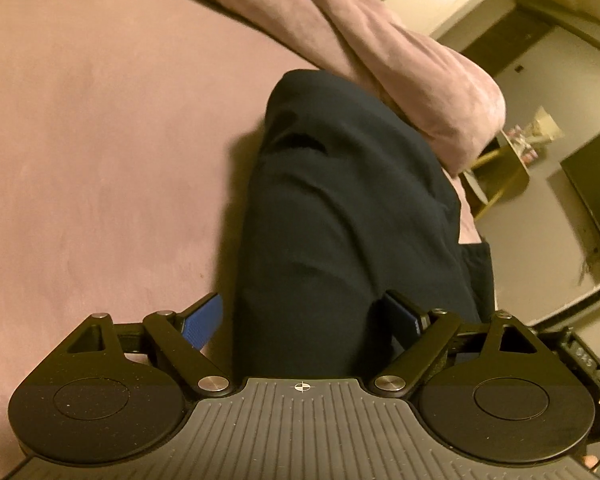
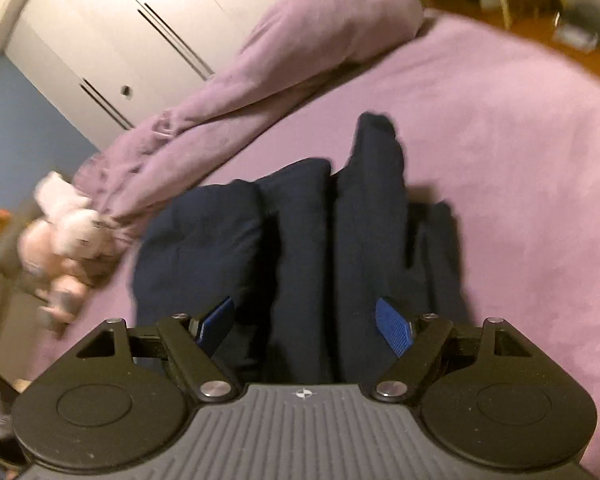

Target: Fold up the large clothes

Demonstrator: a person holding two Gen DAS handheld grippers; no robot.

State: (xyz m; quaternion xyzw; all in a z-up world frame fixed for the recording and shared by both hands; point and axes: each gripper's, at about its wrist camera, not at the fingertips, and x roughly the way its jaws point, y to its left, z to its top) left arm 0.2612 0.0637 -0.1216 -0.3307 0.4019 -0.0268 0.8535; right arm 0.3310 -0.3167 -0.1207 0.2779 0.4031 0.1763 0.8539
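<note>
The dark navy fabric garment (image 1: 340, 208) is running lengthwise straight ahead between both sets of wide-spread jaws, left gripper (image 1: 304, 316) and right gripper (image 2: 306, 322) straddling it, neither visibly pinching.

Rumpled duvet (image 2: 284, 52) lies beside plush toy (image 2: 66, 240).

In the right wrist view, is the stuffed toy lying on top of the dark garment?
No, the stuffed toy lies left of the dark garment, at the edge of the bed.
</note>
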